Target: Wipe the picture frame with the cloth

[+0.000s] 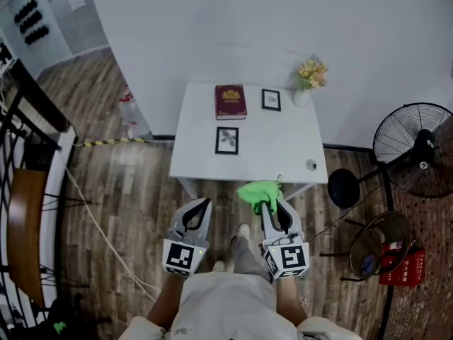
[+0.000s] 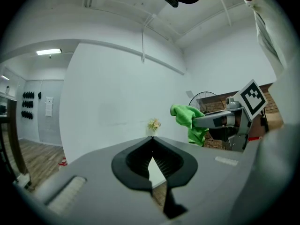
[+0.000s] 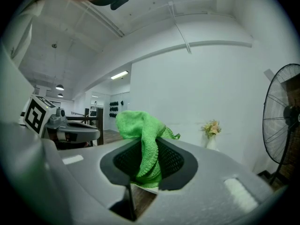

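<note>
A small white table (image 1: 276,154) stands against the wall with two black picture frames on it: one near the middle (image 1: 226,140), one at the back (image 1: 271,100). My right gripper (image 1: 270,201) hovers just off the table's front edge, shut on a bright green cloth (image 1: 259,192) that bunches out past its tips; the cloth (image 3: 143,142) fills its jaws in the right gripper view. My left gripper (image 1: 204,204) is held beside it, off the table, shut and empty (image 2: 151,139).
A dark red book (image 1: 231,102) lies at the table's back. A white vase with flowers (image 1: 308,78) stands at the back right corner, and a small round object (image 1: 311,165) near the front right. A standing fan (image 1: 417,149), black stool (image 1: 344,188) and bin (image 1: 379,243) stand to the right.
</note>
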### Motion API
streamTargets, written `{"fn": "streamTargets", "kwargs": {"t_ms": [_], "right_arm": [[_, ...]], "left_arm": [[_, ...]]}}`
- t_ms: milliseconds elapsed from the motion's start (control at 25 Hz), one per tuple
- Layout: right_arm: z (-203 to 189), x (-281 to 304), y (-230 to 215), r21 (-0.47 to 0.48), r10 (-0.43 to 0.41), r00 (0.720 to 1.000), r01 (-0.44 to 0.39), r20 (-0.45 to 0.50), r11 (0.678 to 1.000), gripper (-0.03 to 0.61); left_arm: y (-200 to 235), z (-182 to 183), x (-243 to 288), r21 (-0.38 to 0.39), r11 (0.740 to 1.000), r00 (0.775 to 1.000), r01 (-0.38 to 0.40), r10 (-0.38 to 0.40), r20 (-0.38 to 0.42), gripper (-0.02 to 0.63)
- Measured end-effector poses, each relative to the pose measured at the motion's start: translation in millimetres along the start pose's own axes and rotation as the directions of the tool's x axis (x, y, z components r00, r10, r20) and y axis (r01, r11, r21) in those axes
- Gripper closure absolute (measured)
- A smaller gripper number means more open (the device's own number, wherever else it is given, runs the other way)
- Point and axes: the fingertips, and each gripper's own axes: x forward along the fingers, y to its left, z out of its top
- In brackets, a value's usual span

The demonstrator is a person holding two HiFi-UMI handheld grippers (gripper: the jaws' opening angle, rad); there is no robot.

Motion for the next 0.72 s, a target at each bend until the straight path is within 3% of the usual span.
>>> {"fn": "streamTargets", "kwargs": {"t_ms": [720], "right_arm": [[-5, 127, -102, 0.043, 0.134, 0.989, -0.132, -0.066, 0.990, 0.494]], "left_arm": [[41, -16, 140, -0.019, 0.993, 0.987, -0.116, 0.113, -0.117, 0.595]]}}
